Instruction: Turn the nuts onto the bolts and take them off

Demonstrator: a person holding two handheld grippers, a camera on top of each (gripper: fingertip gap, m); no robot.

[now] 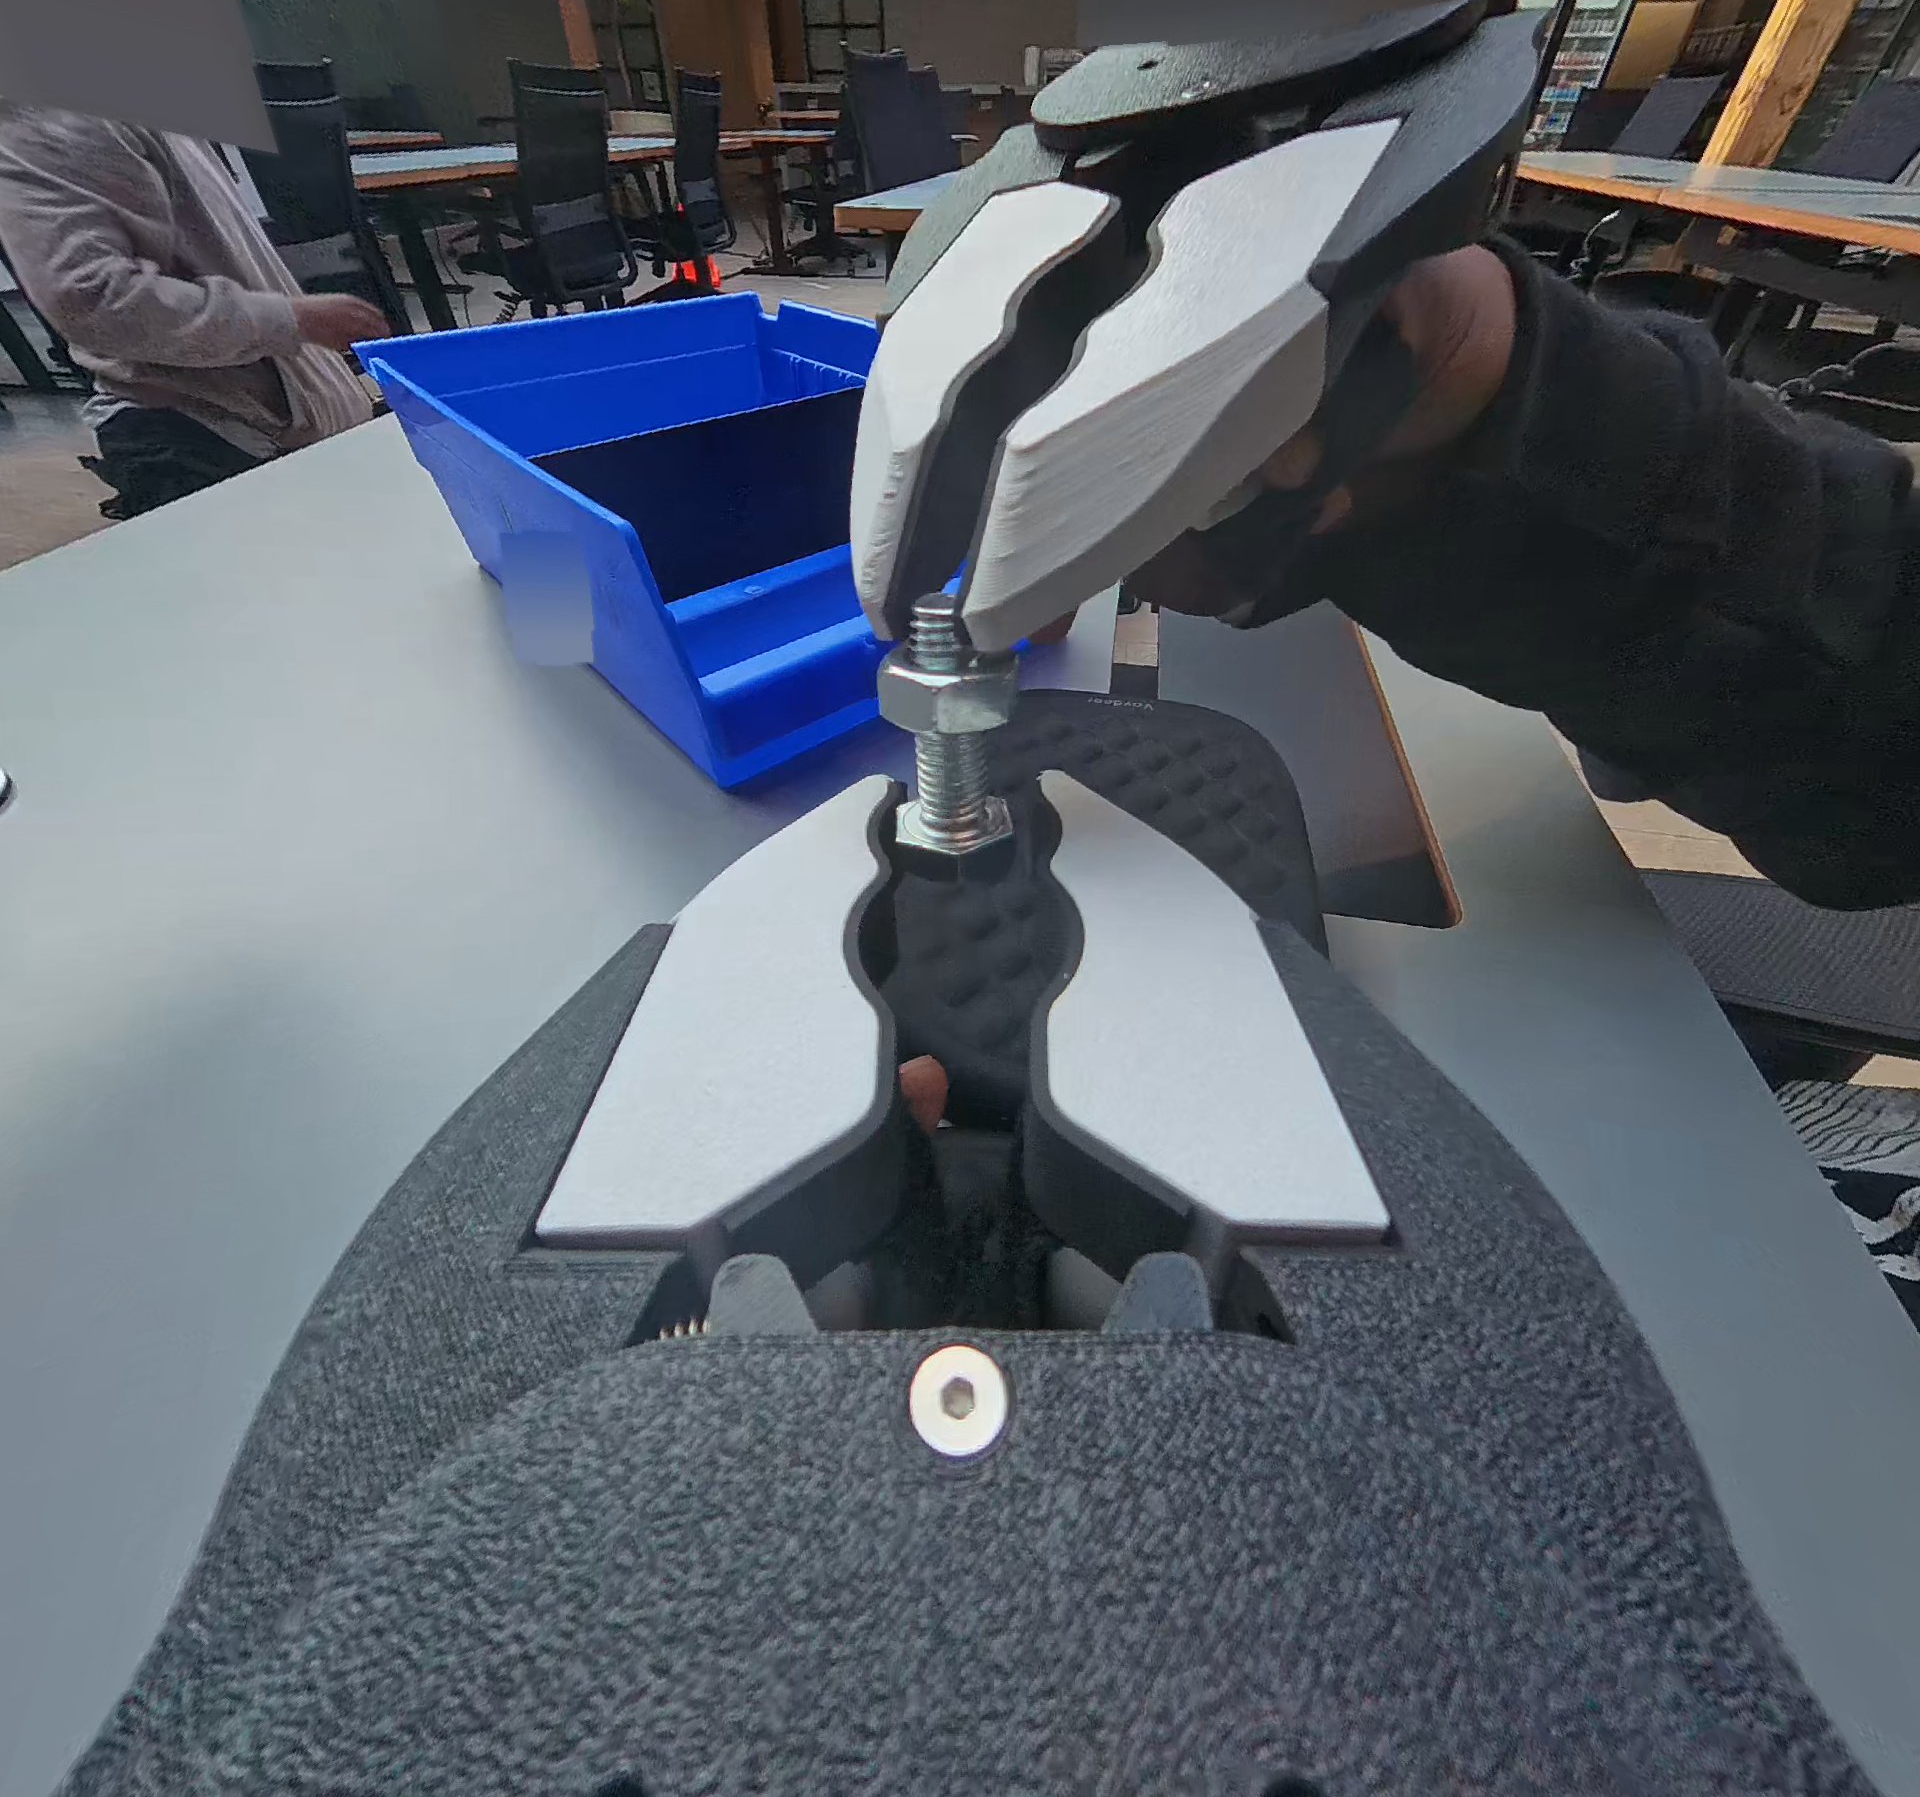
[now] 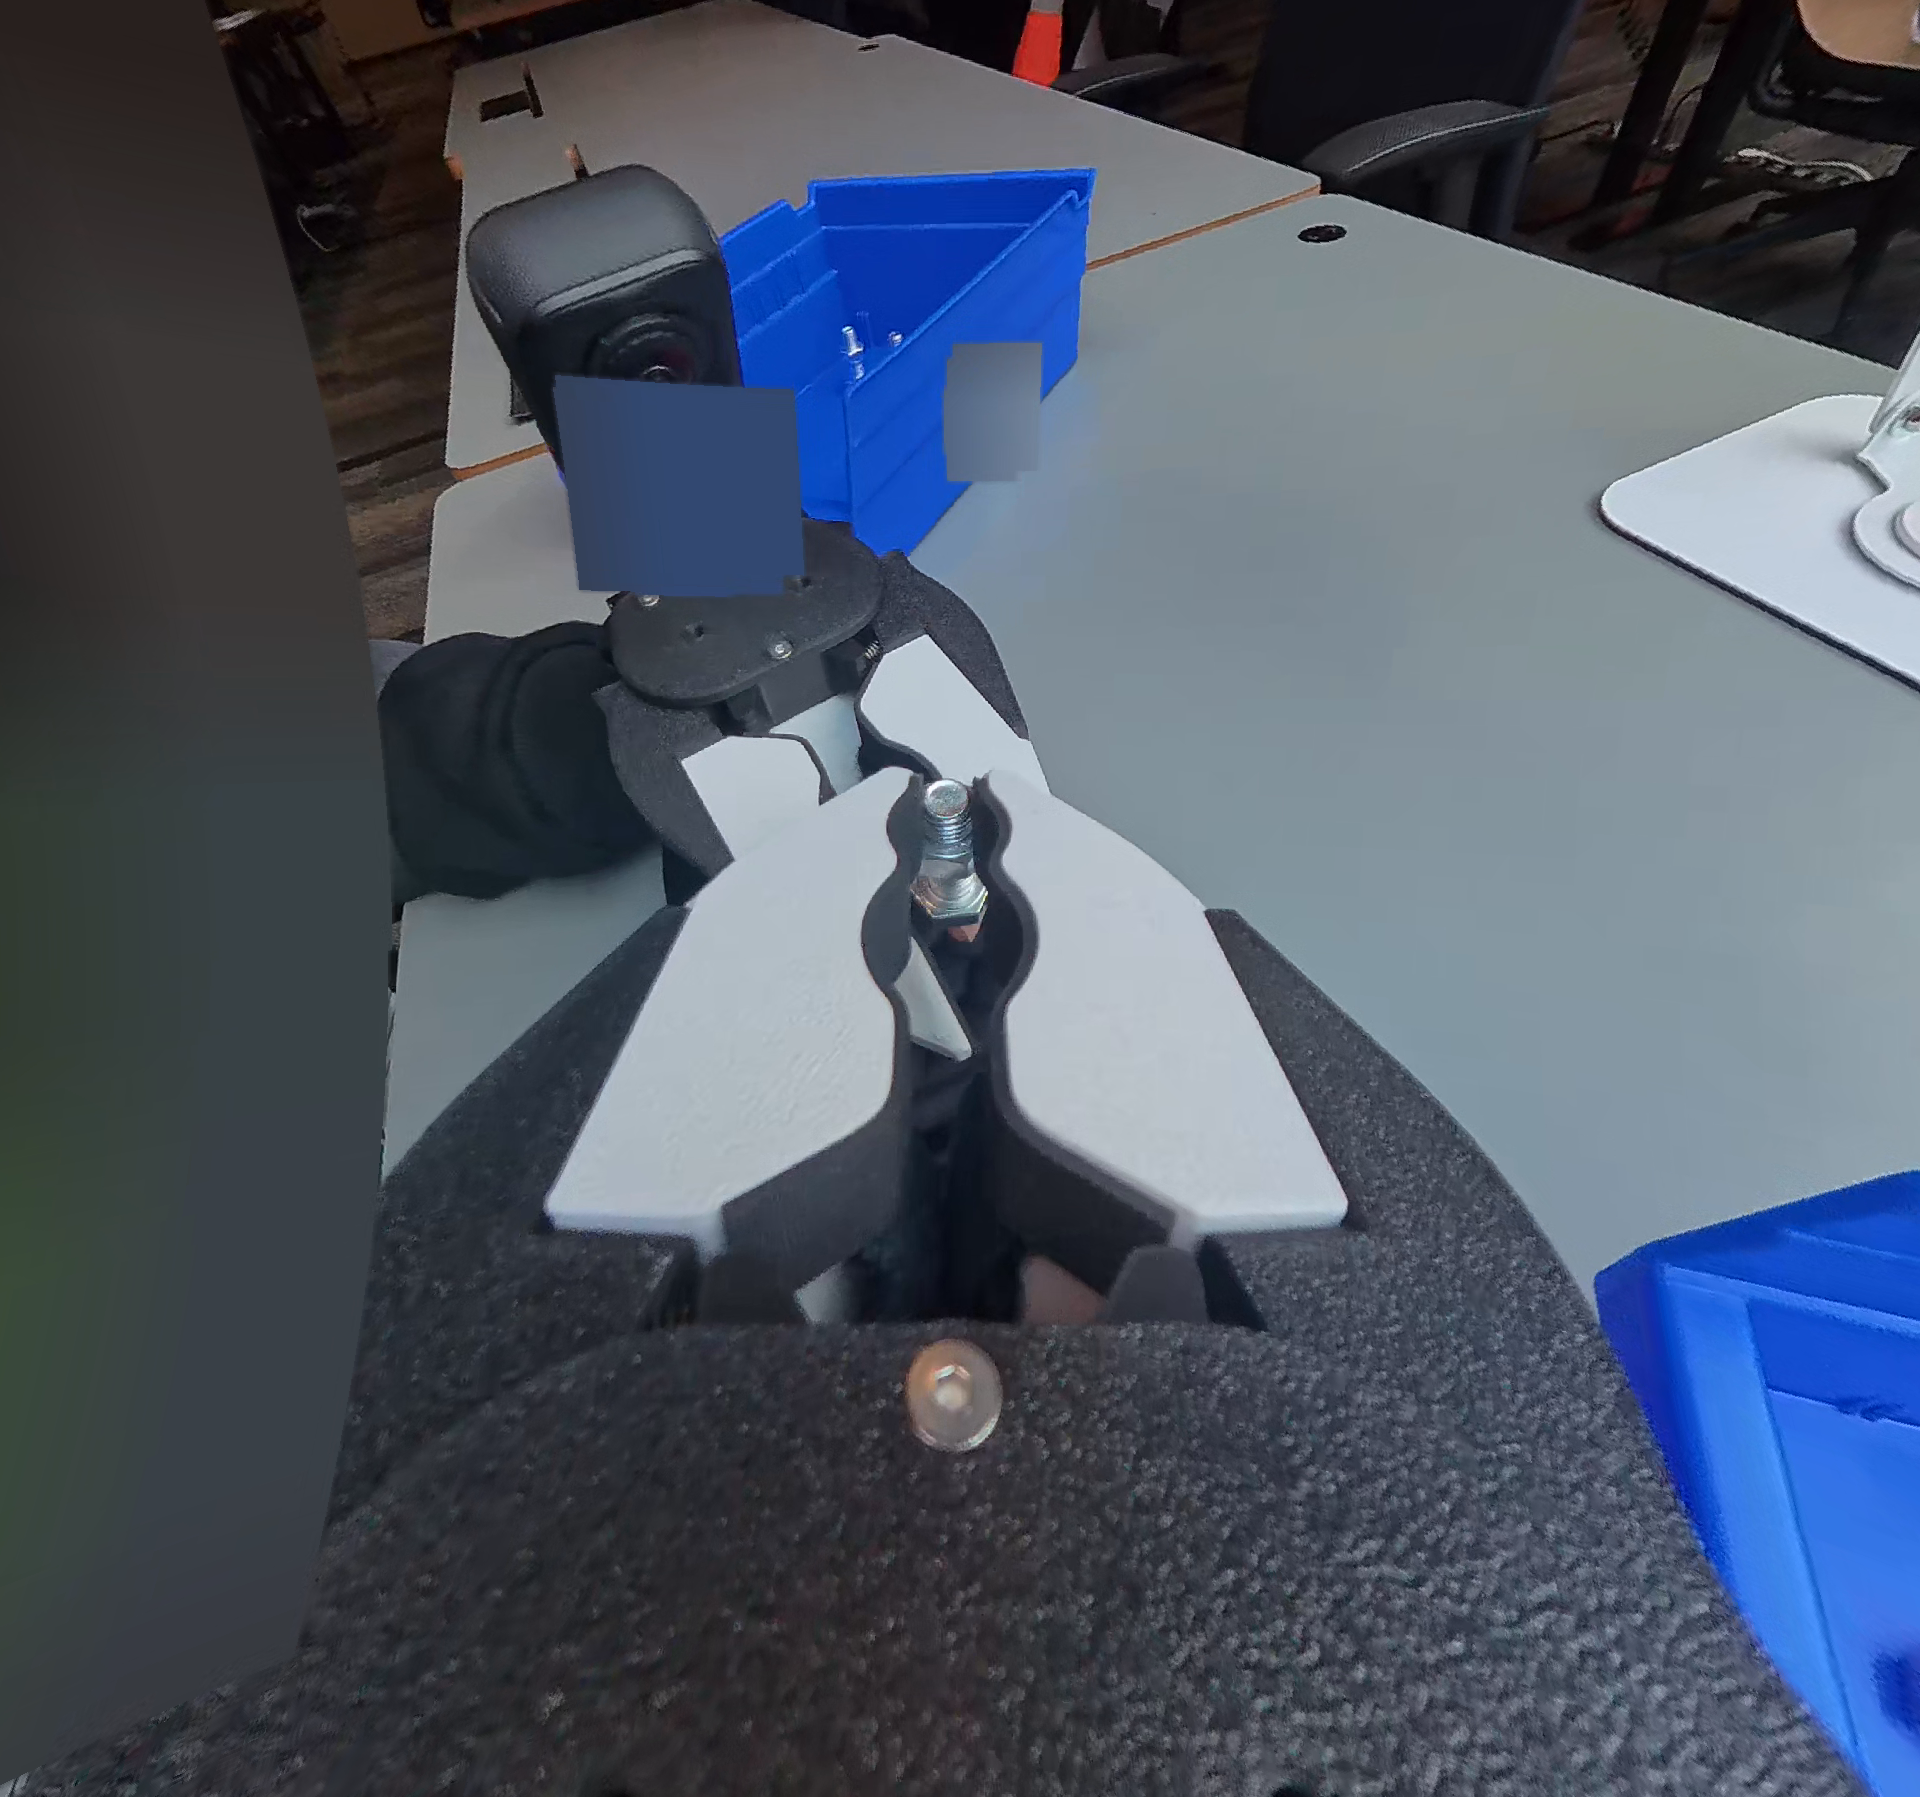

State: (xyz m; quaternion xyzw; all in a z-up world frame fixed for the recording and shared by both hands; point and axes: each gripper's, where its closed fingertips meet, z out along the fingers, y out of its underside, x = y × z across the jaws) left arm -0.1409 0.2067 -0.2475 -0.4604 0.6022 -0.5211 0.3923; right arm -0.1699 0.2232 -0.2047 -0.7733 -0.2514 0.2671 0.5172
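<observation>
Left wrist view: left gripper [image 1: 951,838] clamps the bolt [image 1: 948,771] head; right gripper [image 1: 928,627] pinches its tip, nut [image 1: 945,693] part-threaded.

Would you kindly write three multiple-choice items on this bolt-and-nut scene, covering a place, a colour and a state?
1. Where is the nut?
A. midway up the bolt
B. on the table
C. in the bin

2. What colour is the bin?
A. red
B. blue
C. green

3. What is the left gripper doing?
A. hanging open
B. gripping the bin
C. holding the bolt's head

Answers: 1 A, thread shows above and below the nut. 2 B, its walls are plainly blue. 3 C, its tips close on the hex head while the right gripper pinches the bolt's top.
</observation>
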